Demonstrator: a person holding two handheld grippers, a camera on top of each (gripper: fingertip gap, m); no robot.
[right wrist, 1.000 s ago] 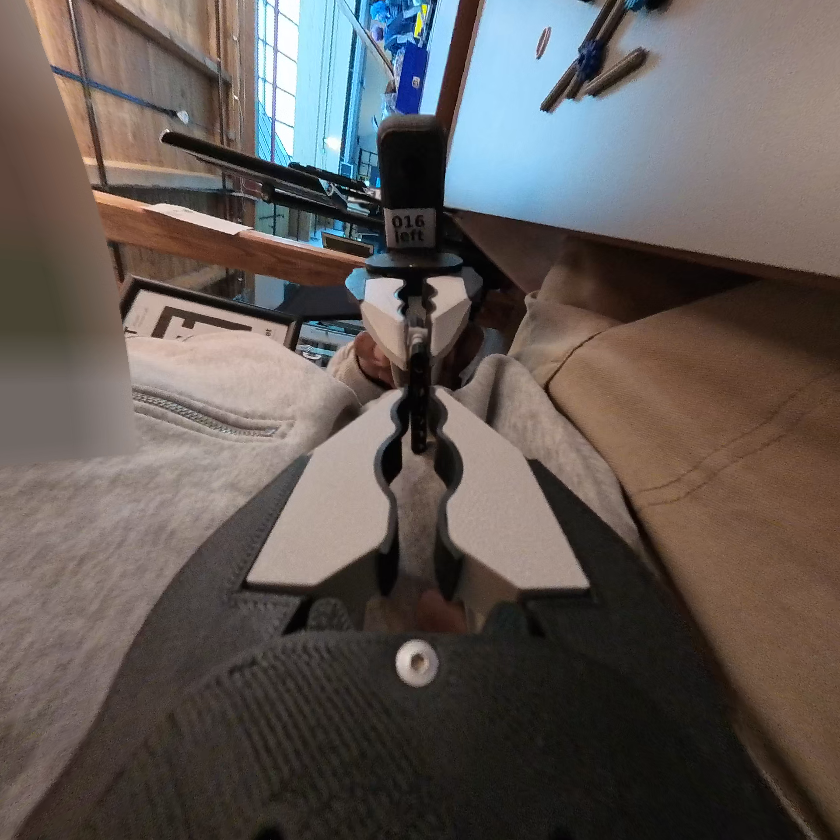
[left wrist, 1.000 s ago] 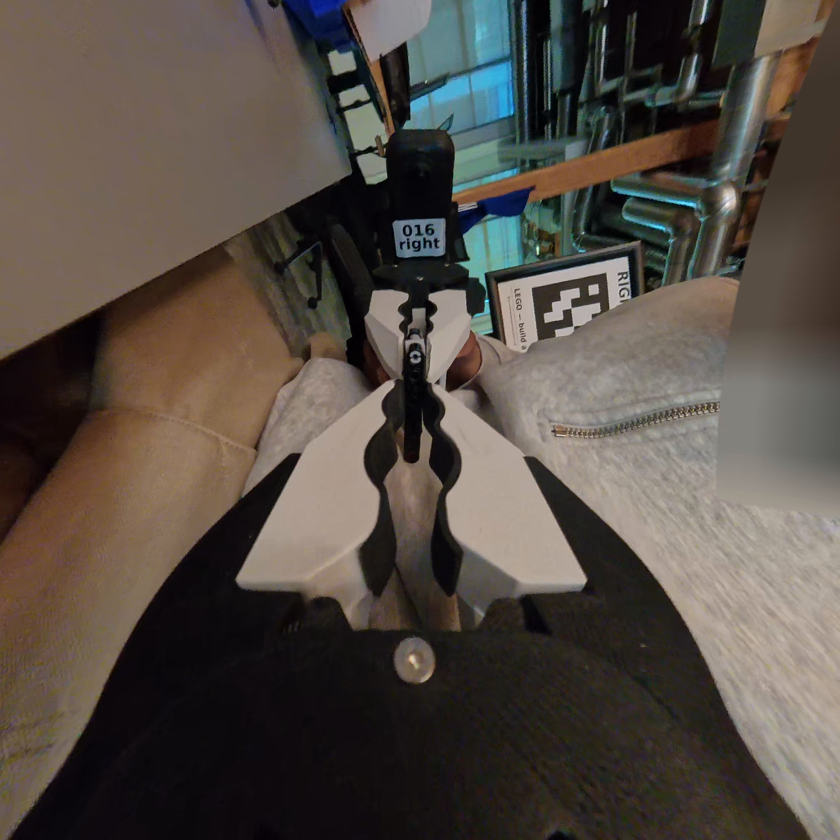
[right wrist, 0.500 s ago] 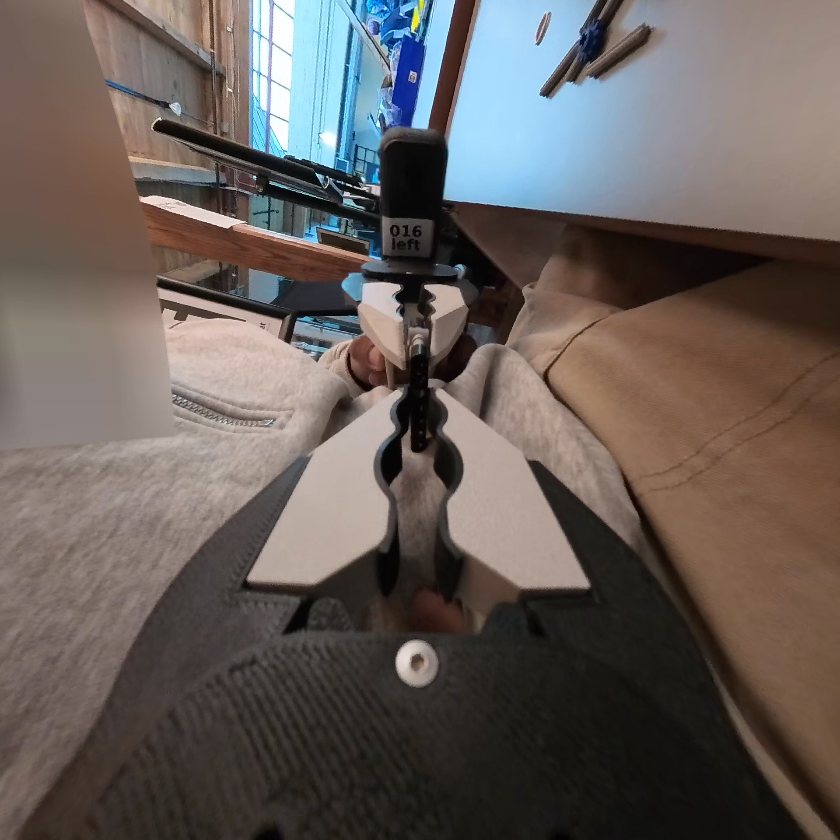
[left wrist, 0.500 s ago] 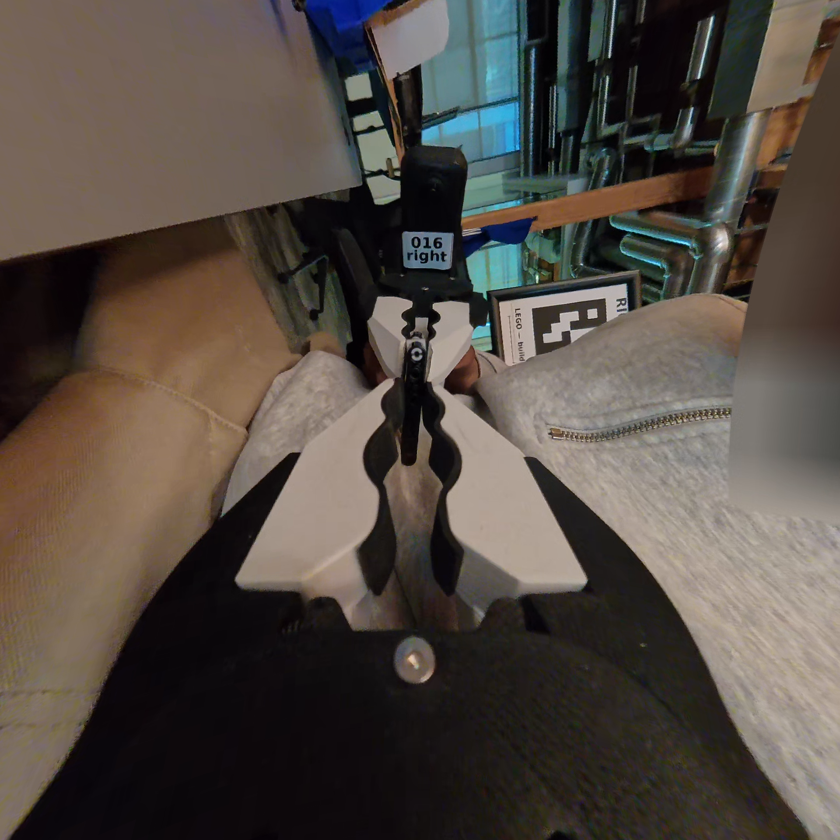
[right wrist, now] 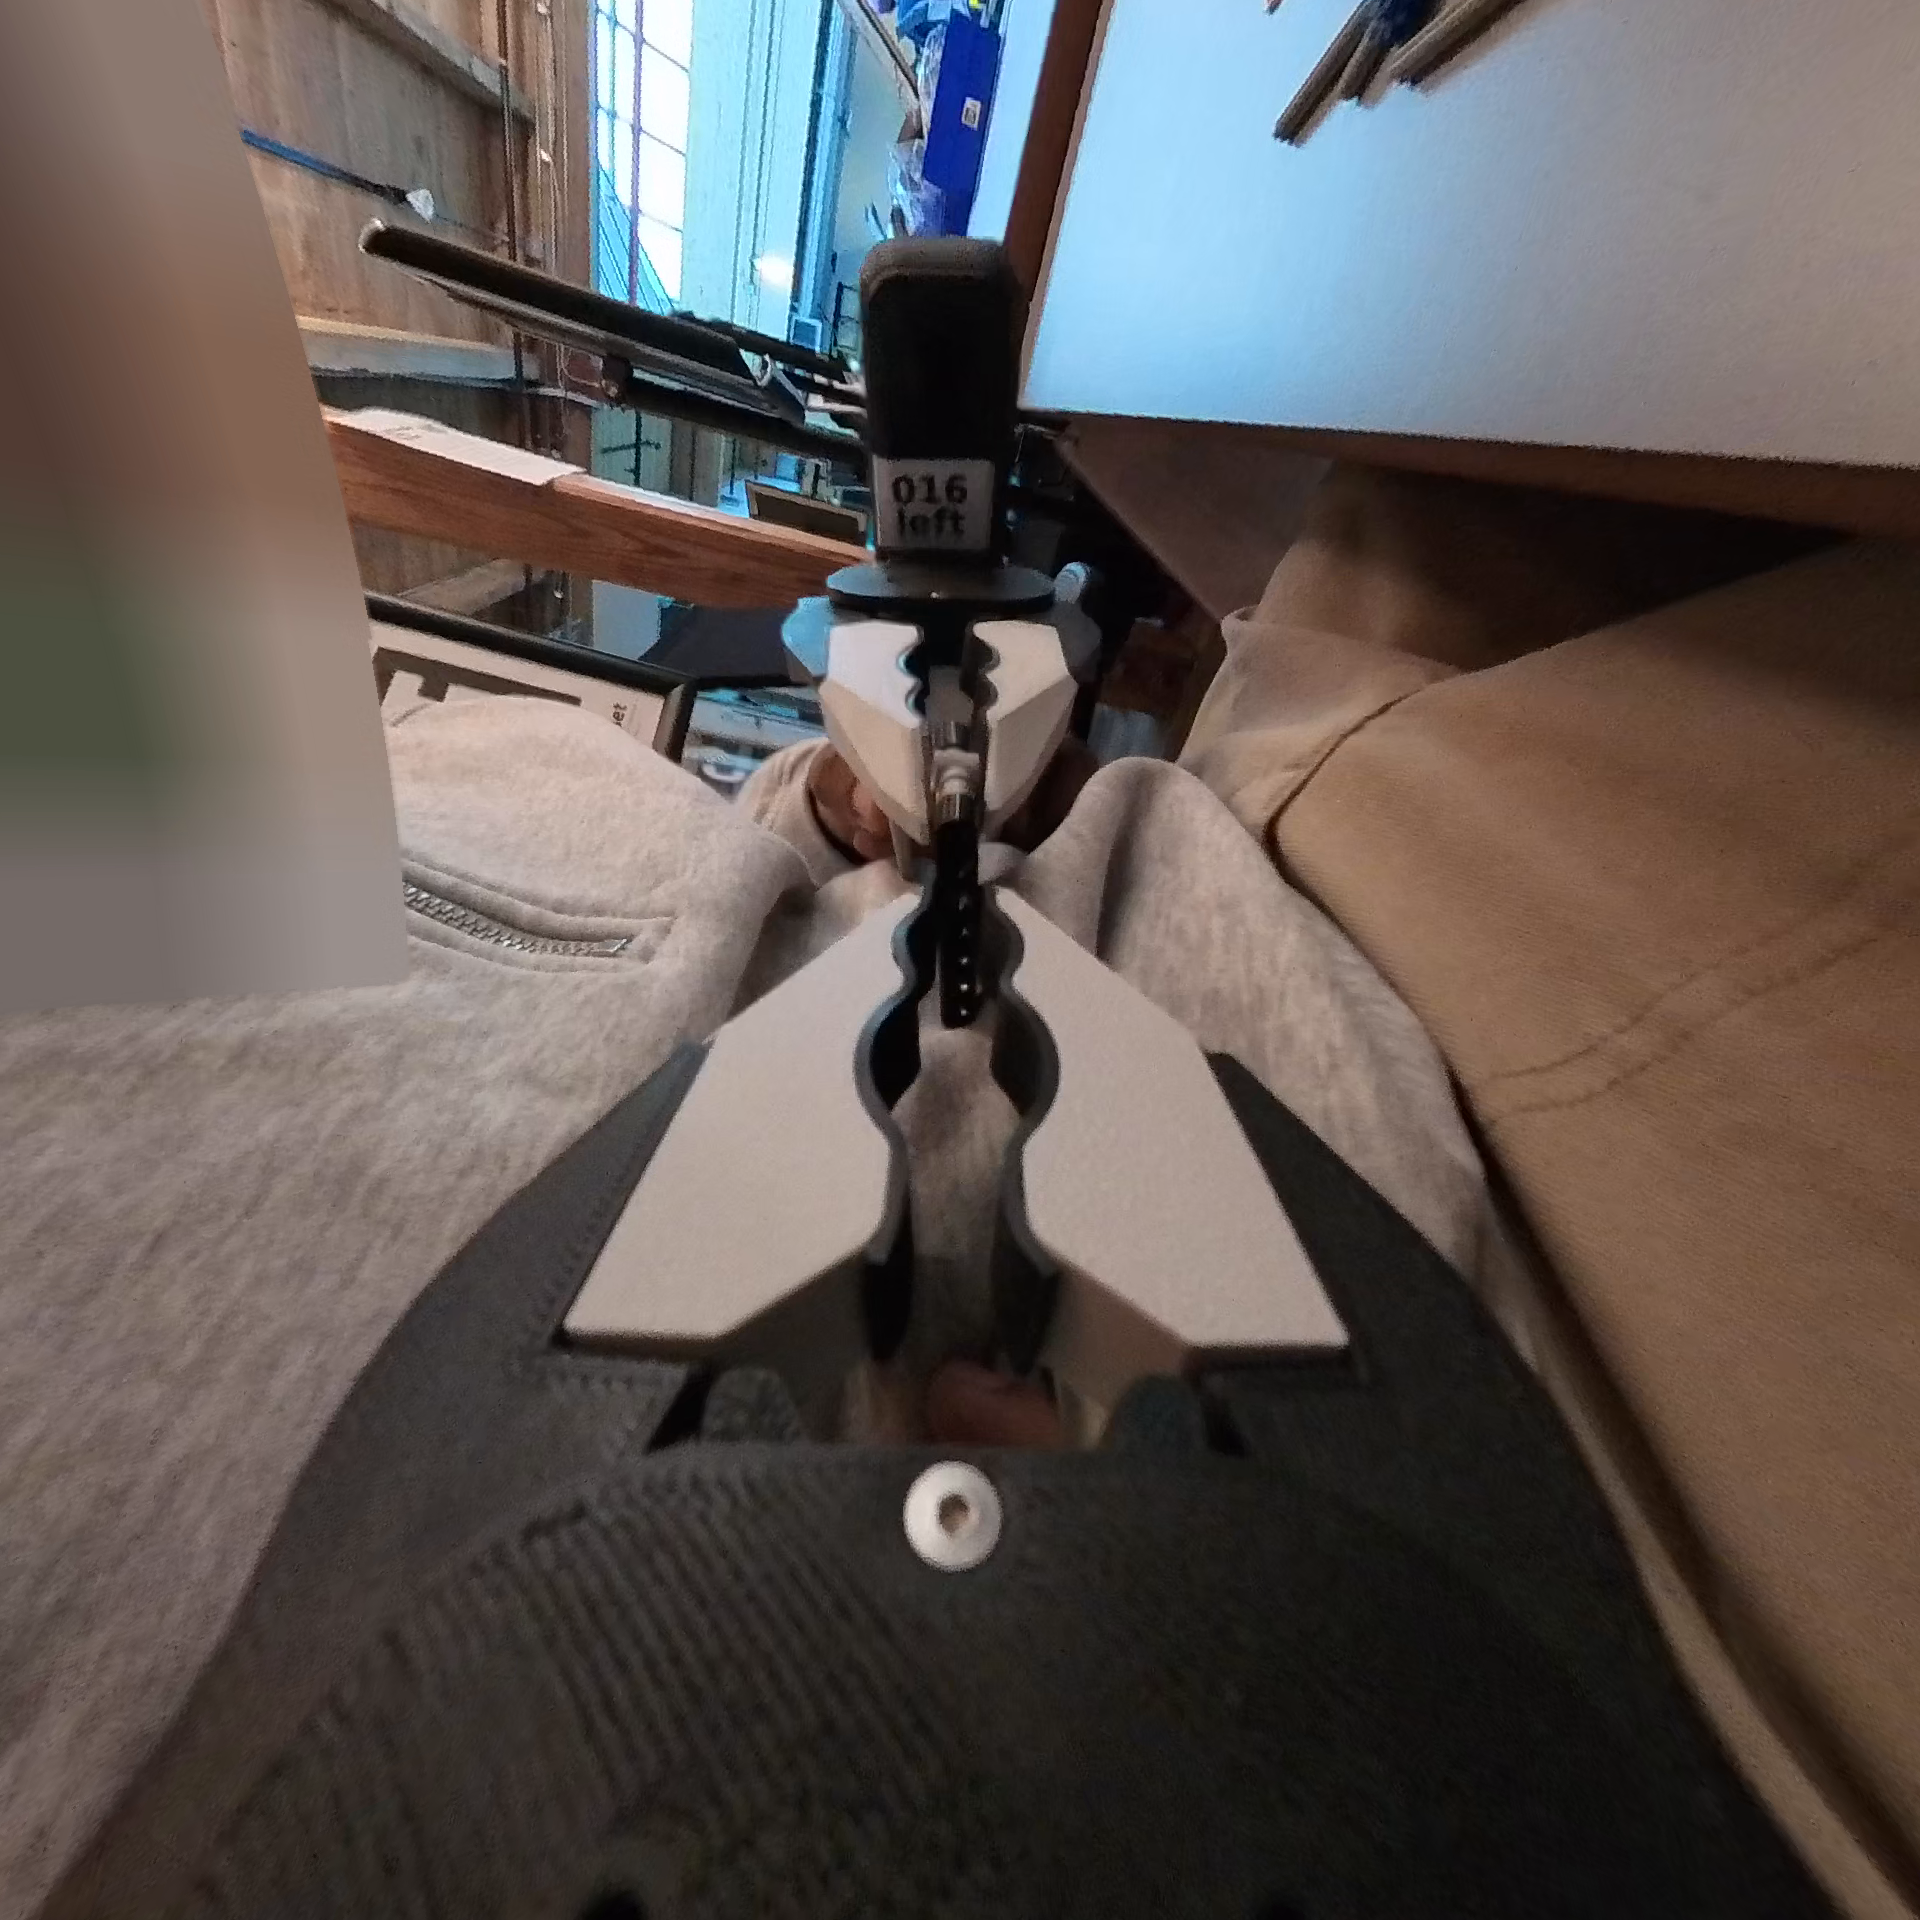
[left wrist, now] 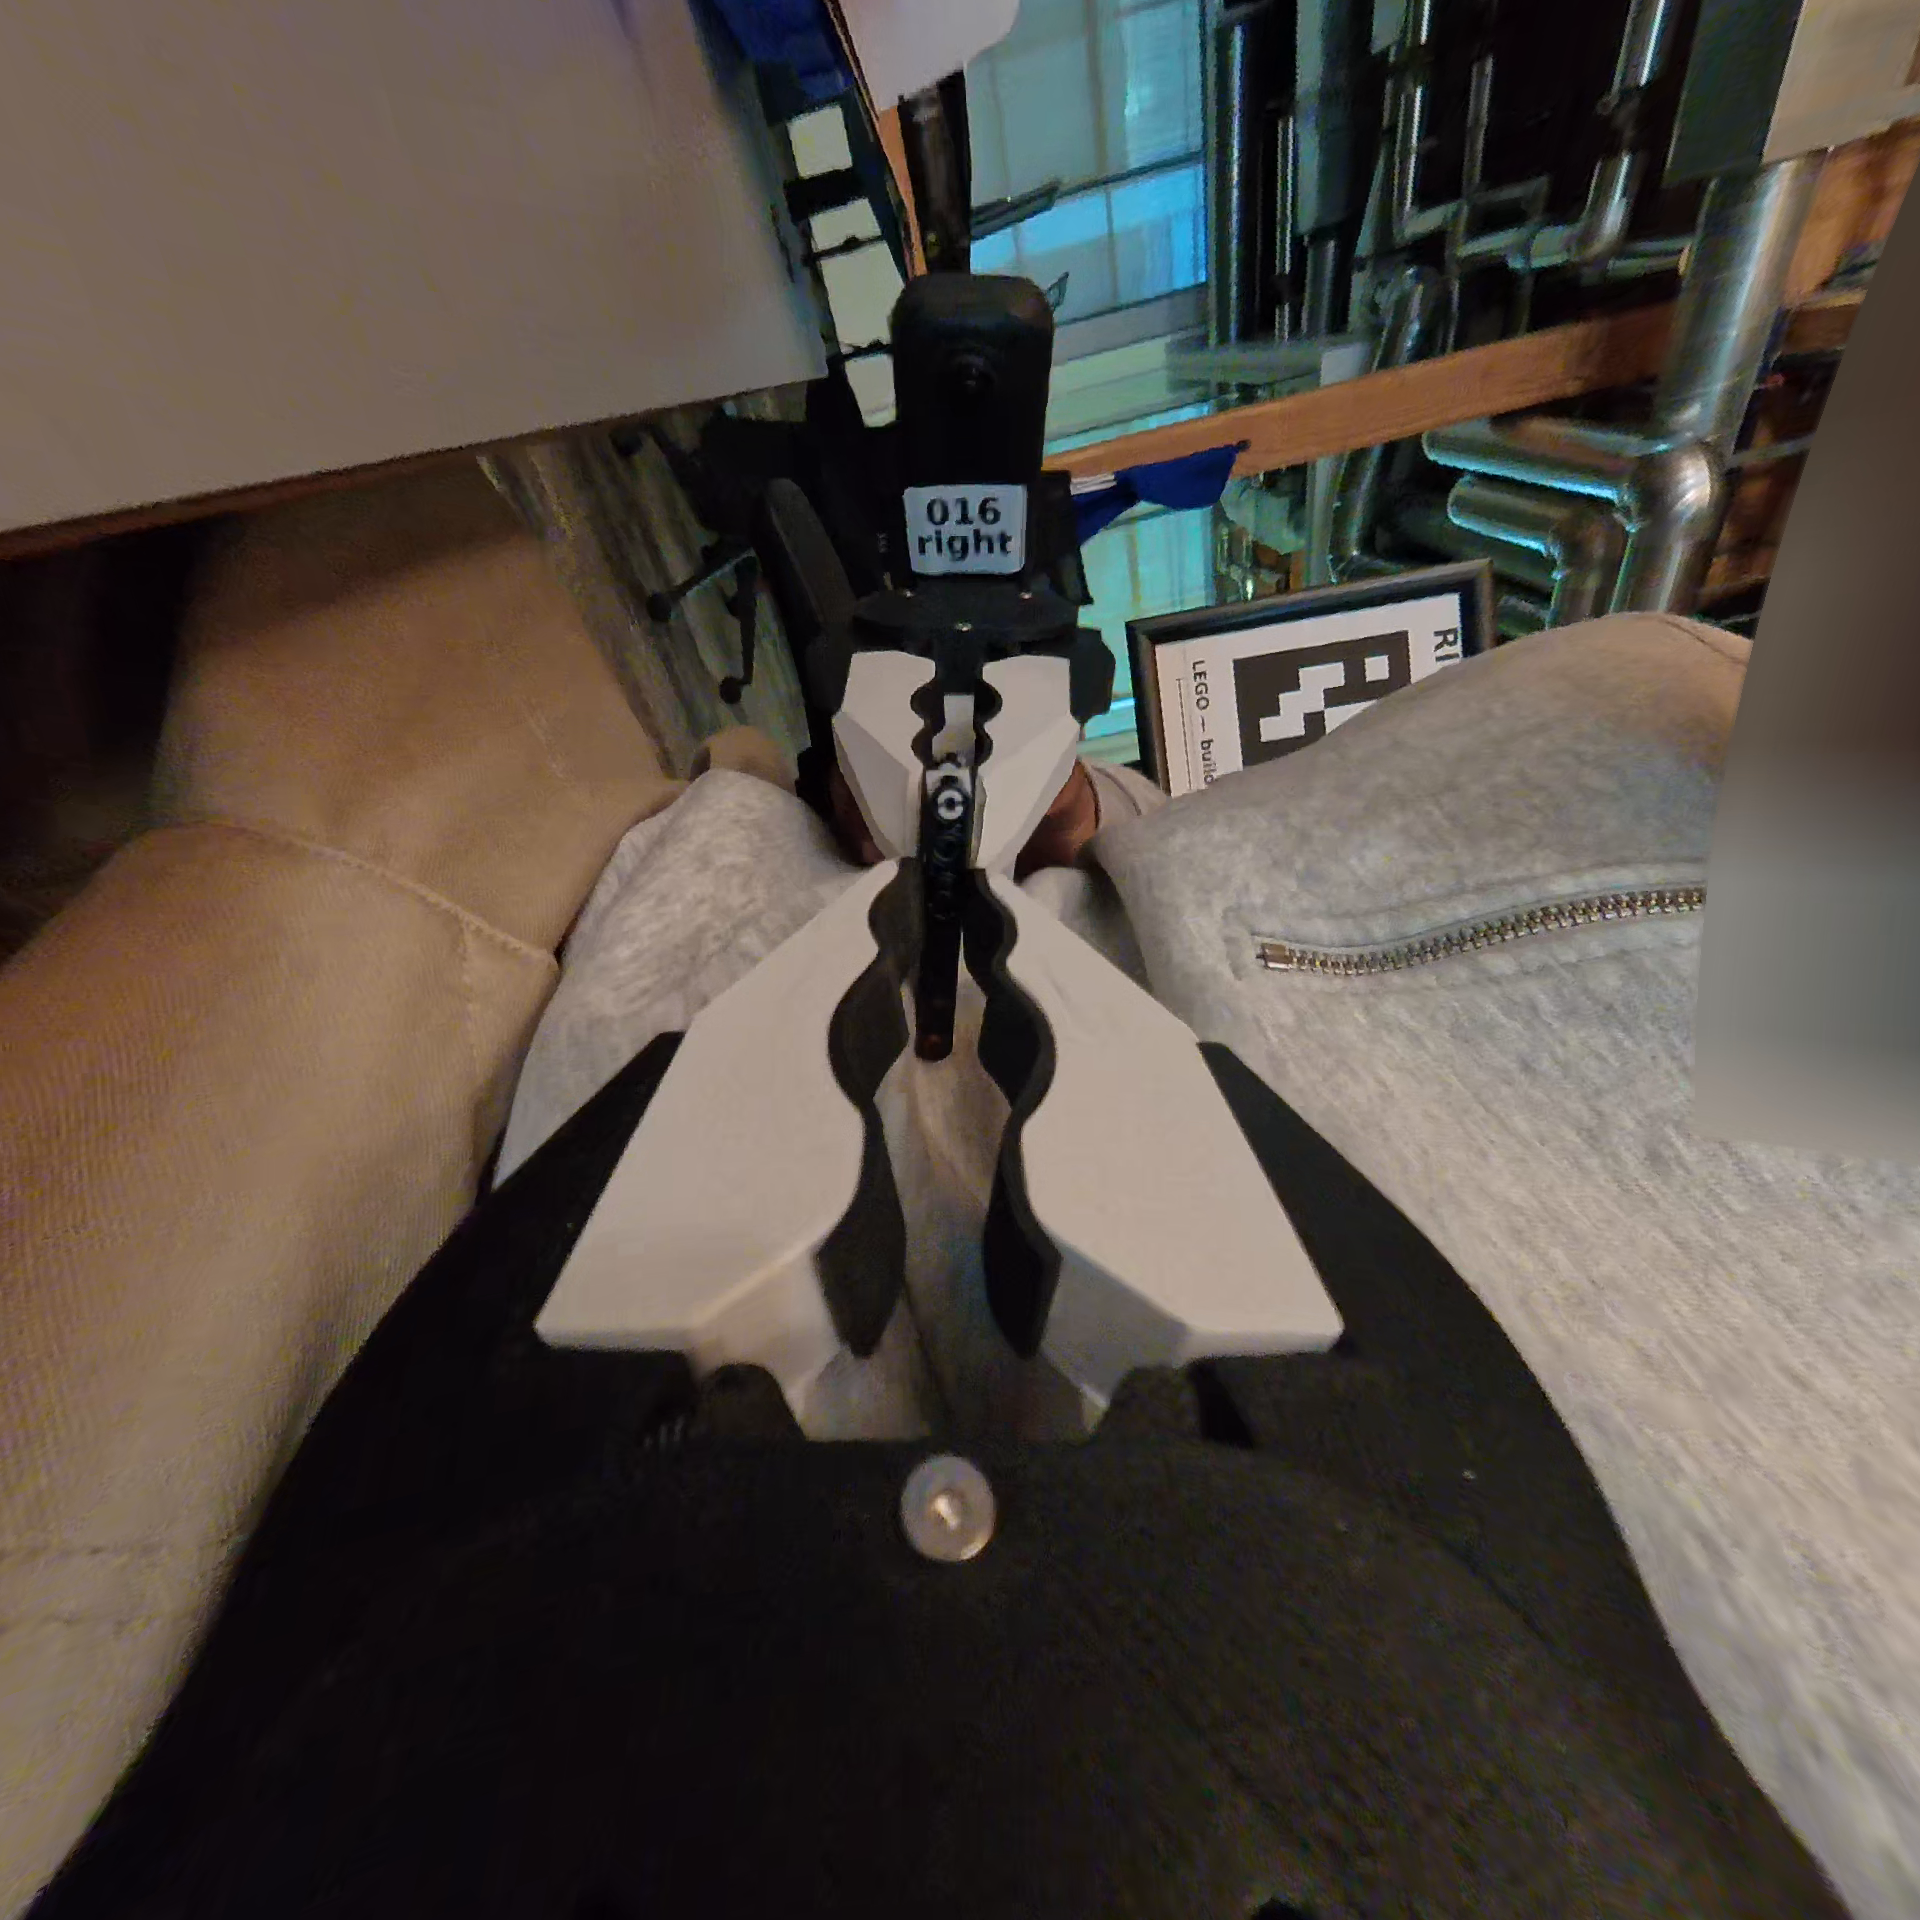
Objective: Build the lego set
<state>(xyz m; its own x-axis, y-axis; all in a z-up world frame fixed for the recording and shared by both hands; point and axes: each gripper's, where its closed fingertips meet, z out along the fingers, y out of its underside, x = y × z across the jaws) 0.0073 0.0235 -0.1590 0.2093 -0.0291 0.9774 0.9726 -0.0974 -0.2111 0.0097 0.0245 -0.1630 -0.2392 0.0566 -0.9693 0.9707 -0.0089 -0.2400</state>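
My left gripper point(left wrist: 940, 904) pinches one end of the thin black holed lego beam point(left wrist: 943, 914); my right gripper point(right wrist: 954, 914) clamps the other end, tips facing over the grey fleece lap point(left wrist: 1455, 1039). If I twist unevenly, the beam could slip free and drop into the fabric.

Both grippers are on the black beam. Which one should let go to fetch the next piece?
Left, probably: the loose pieces on the table lie beyond the left gripper, and the right gripper grips the black beam.
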